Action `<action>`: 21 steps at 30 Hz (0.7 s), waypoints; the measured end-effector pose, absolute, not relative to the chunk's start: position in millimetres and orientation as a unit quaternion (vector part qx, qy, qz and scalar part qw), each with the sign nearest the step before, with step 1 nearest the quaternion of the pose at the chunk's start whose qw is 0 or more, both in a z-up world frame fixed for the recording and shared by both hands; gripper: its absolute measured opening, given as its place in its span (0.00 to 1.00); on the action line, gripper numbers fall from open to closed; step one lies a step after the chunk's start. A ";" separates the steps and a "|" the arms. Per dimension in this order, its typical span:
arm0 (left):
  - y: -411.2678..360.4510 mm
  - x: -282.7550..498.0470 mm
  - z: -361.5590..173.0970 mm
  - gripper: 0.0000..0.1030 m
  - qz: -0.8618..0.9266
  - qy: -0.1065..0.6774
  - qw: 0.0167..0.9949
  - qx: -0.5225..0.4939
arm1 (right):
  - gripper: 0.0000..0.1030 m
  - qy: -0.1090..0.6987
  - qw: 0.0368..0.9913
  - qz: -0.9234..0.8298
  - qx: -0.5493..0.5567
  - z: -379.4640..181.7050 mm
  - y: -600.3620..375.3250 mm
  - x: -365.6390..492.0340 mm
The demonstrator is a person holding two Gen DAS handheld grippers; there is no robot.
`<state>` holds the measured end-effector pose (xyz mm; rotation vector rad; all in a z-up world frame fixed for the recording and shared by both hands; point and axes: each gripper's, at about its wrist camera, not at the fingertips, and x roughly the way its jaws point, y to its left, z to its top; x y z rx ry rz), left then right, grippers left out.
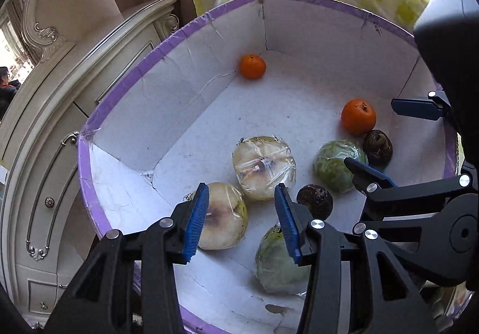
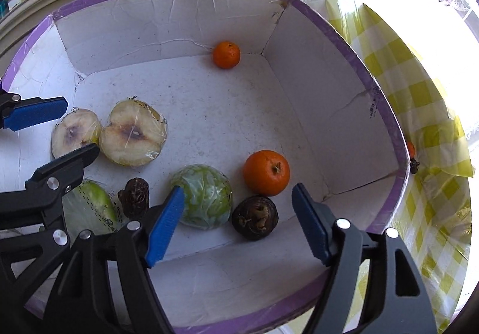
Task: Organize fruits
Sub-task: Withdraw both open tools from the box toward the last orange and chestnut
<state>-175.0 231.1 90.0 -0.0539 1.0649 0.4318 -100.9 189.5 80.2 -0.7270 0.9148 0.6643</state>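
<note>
Inside the box (image 2: 353,112), both tongs (image 1: 242,220) (image 2: 236,223) hang open and empty, fruit apparently just dropped beneath them.

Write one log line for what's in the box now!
box: two oranges, two cut pear halves, two green wrapped fruits, two brown fruits | left gripper: open, empty | right gripper: open, empty
</note>
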 end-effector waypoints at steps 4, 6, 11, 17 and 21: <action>235.7 -172.0 90.5 0.46 0.207 0.510 0.834 -0.031 | 0.74 0.419 0.783 0.312 -0.337 82.5 189.7 -101.8; 237.7 -171.1 92.5 0.46 0.222 0.501 0.836 -0.030 | 0.74 0.404 0.794 0.319 -0.325 84.6 188.0 -102.1; 246.7 -179.7 113.1 0.84 0.323 0.439 0.838 -0.028 | 0.86 0.330 0.845 0.319 -0.276 97.8 168.9 -106.7; 225.3 -203.9 163.4 0.84 0.375 0.270 0.885 -0.046 | 0.98 0.206 0.920 0.320 -0.089 132.2 84.1 -106.8; 169.4 -201.2 186.5 0.84 0.326 0.173 0.929 0.000 | 0.98 0.203 0.944 0.261 0.018 129.2 11.6 -84.3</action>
